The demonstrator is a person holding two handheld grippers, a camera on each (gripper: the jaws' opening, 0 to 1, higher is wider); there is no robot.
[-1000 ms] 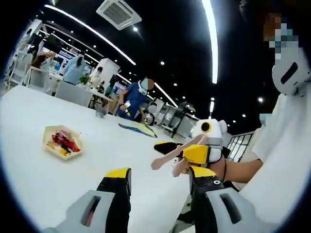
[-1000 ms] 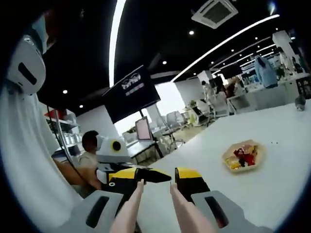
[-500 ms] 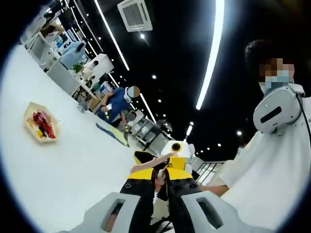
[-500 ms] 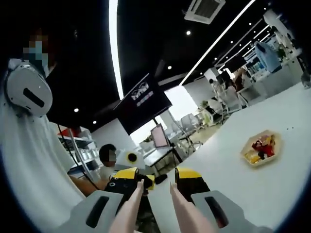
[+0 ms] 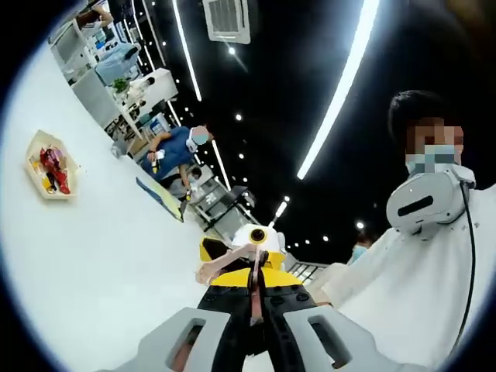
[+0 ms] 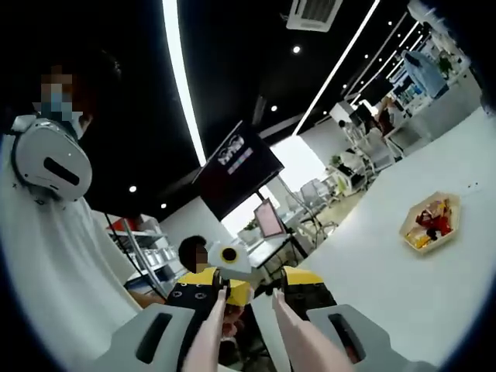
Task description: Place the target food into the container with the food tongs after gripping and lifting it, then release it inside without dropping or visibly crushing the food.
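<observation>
White table [image 5: 93, 256], food tray [image 5: 48, 164] far off — person [image 5: 174, 151] beyond

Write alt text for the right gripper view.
The right gripper holds pale food tongs between its jaws, above a white table. A hexagonal container of red and yellow food sits far right; the left gripper shows just ahead.
</observation>
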